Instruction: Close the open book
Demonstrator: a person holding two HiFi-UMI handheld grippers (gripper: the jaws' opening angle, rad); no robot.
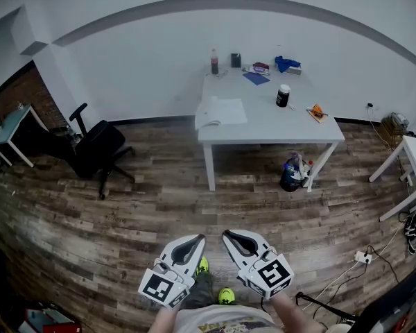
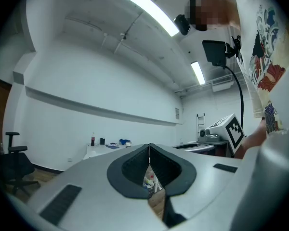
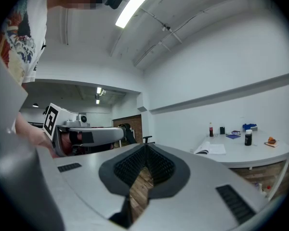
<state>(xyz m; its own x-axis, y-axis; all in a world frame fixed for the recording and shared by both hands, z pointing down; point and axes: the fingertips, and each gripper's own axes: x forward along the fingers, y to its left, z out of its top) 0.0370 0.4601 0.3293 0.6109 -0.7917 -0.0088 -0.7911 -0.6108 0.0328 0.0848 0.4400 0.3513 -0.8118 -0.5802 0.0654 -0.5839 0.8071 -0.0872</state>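
Head view first: the open book lies on the near left corner of the white table, dead ahead at twelve o'clock from both tools and well apart across the wood floor. Its white pages are spread flat, the spread running nine to three. The left gripper and right gripper sit side by side, neither clearly nearer.

Left gripper view: jaws together, nothing between them; the table is far off at ten o'clock, the book too small to pick out.

Right gripper view: jaws together, empty; the book lies at two o'clock, one page arched up.
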